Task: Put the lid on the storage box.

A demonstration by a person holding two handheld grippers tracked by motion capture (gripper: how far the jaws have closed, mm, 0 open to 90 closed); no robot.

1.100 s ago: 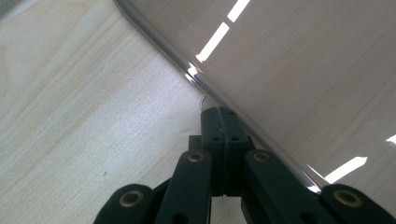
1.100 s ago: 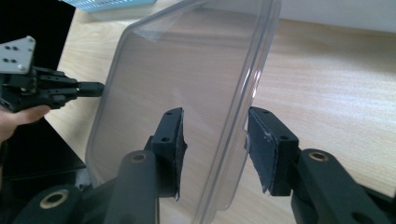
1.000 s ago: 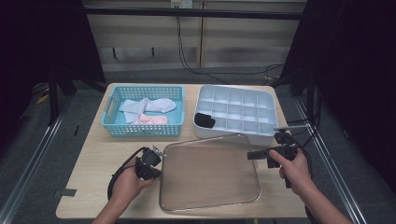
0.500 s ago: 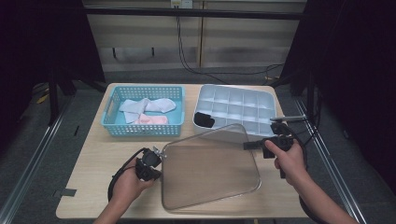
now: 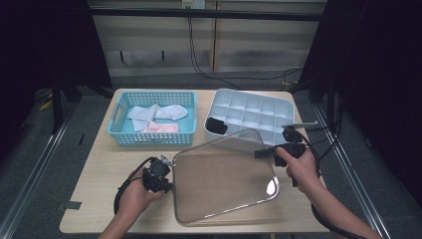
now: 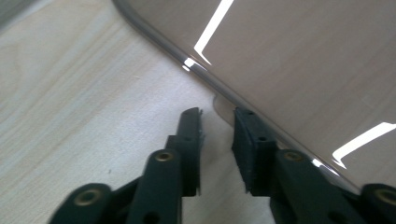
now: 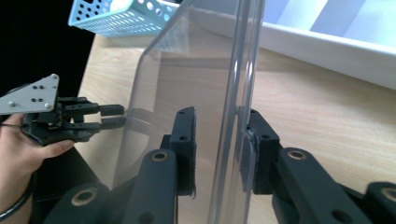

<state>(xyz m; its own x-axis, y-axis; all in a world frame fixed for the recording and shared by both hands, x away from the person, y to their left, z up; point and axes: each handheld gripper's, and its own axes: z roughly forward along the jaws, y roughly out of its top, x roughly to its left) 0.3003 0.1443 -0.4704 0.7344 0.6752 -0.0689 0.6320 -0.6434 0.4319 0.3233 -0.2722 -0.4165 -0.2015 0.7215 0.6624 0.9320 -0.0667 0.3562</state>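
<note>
A clear plastic lid (image 5: 224, 179) lies tilted on the table, its right side raised toward the white tray. My right gripper (image 5: 261, 153) is shut on the lid's right rim. In the right gripper view the lid's edge (image 7: 231, 93) stands upright between the jaws of that gripper (image 7: 217, 121), which have been closing on it. My left gripper (image 5: 170, 174) sits at the lid's left edge, low on the table. Its jaws have just been opening: in the left gripper view that gripper (image 6: 217, 119) stands open, with a small tab of the lid (image 6: 289, 60) just ahead of its tips.
A blue basket (image 5: 119, 124) holding pale cloths (image 5: 154, 114) stands at the back left. At the back right, a white compartment tray (image 5: 249, 107) has a black item (image 5: 216, 124) in its front left cell. The wooden table (image 5: 99, 169) ends close behind the hands.
The right hand has lifted the lid's right side and carried it toward the white tray, so the lid now tilts. The left hand has stayed put at the lid's left edge.
</note>
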